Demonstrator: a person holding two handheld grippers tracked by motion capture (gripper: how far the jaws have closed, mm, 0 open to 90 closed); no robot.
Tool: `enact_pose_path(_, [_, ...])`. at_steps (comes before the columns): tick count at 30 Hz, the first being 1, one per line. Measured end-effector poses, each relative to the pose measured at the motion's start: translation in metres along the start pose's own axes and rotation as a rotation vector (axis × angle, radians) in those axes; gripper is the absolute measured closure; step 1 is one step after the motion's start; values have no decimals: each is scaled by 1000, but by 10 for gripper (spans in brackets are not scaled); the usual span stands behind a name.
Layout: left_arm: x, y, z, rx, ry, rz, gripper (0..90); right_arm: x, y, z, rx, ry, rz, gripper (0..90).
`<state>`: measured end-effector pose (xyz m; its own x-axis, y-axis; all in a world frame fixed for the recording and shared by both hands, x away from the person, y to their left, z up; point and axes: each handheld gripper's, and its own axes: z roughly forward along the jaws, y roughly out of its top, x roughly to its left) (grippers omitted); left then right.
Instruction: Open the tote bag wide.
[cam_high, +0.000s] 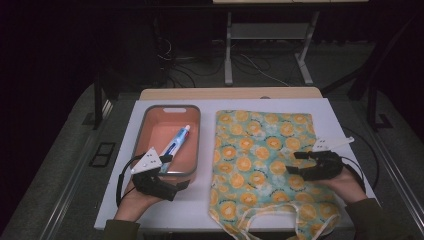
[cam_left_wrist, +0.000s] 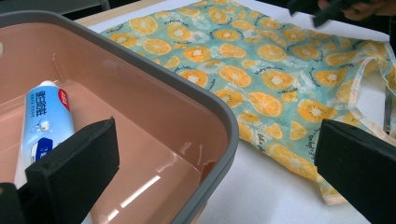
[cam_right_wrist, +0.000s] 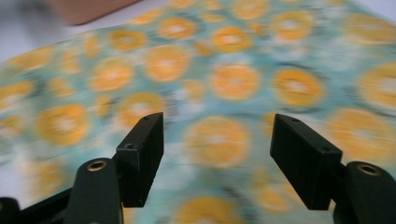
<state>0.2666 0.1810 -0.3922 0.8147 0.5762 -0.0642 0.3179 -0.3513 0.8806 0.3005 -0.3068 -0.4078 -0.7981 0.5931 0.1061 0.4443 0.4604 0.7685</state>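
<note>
Both pairs of jaws stand apart with nothing between them: the left gripper (cam_high: 167, 159) gapes wide astride the near corner of the pink tray (cam_high: 146, 122), one pad inside over the tray floor, the other outside over the white table (cam_high: 165, 210), while the right gripper (cam_high: 295, 161) hangs released over the orange-print cloth bag (cam_high: 260, 150), its pads clear of the fabric. Inside the tray lies the toothpaste tube (cam_high: 177, 141), aslant, cap toward the far end, and the left gripper view puts it just beside the inner pad (cam_left_wrist: 74, 163). The bag is spread flat right of the tray, its handles (cam_high: 270, 212) at the near edge of the table. To my eye the job is getting that tube into the bag, and the step now is the pick. Doing it well, I'd say, means shifting the left gripper inward so the rim no longer sits between the pads, then squaring them across the tube's narrow width near its middle, where it won't pivot or squirt out of the pinch. The right one would best catch only the top layer at the bag's mouth, by the handles, and lift it to make an opening; grabbing both layers would shut the bag.
</note>
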Motion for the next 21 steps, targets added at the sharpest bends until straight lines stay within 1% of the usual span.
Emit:
enact_pose_path(4, [0, 0, 0, 1, 1, 0, 0, 28, -3, 9, 16, 98, -60, 339])
enact_pose_path(5, [0, 0, 0, 2, 1, 1, 0, 34, -3, 11, 23, 115, -80, 338])
enact_pose_path(7, [0, 0, 0, 2, 1, 1, 0, 45, -5, 16, 43, 148, -102, 338])
enact_pose_path(8, [0, 0, 0, 3, 2, 1, 0, 50, -6, 19, 57, 159, -120, 338])
enact_pose_path(9, [0, 0, 0, 4, 2, 1, 0, 55, -8, 21, 77, 164, -141, 338])
enact_pose_path(10, [0, 0, 0, 3, 2, 0, 0, 63, -10, 26, 98, 185, -172, 341])
enact_pose_path(11, [0, 0, 0, 2, 2, 0, 0, 63, -10, 26, 98, 185, -172, 341])
enact_pose_path(12, [0, 0, 0, 3, 3, -1, 0, 67, -11, 29, 108, 201, -185, 342])
enact_pose_path(13, [0, 0, 0, 4, 3, -1, 0, 75, -12, 34, 135, 213, -226, 348])
enact_pose_path(14, [0, 0, 0, 3, 4, -1, 0, 77, -14, 36, 154, 216, -247, 348])
enact_pose_path(15, [0, 0, 0, 4, 4, -1, 0, 77, -14, 36, 154, 216, -247, 348])
enact_pose_path(16, [0, 0, 0, 4, 5, -1, 0, 79, -15, 39, 170, 220, -264, 353])
enact_pose_path(17, [0, 0, 0, 4, 5, 0, 0, 82, -17, 44, 199, 223, -276, 369])
enact_pose_path(19, [0, 0, 1, 6, 6, -1, 0, 84, -20, 47, 226, 220, -311, 393])
enact_pose_path(20, [0, 0, 1, 6, 6, -1, 0, 85, -21, 48, 221, 211, -337, 399])
enact_pose_path(21, [0, 0, 1, 6, 7, -1, 0, 85, -21, 48, 221, 211, -337, 399])
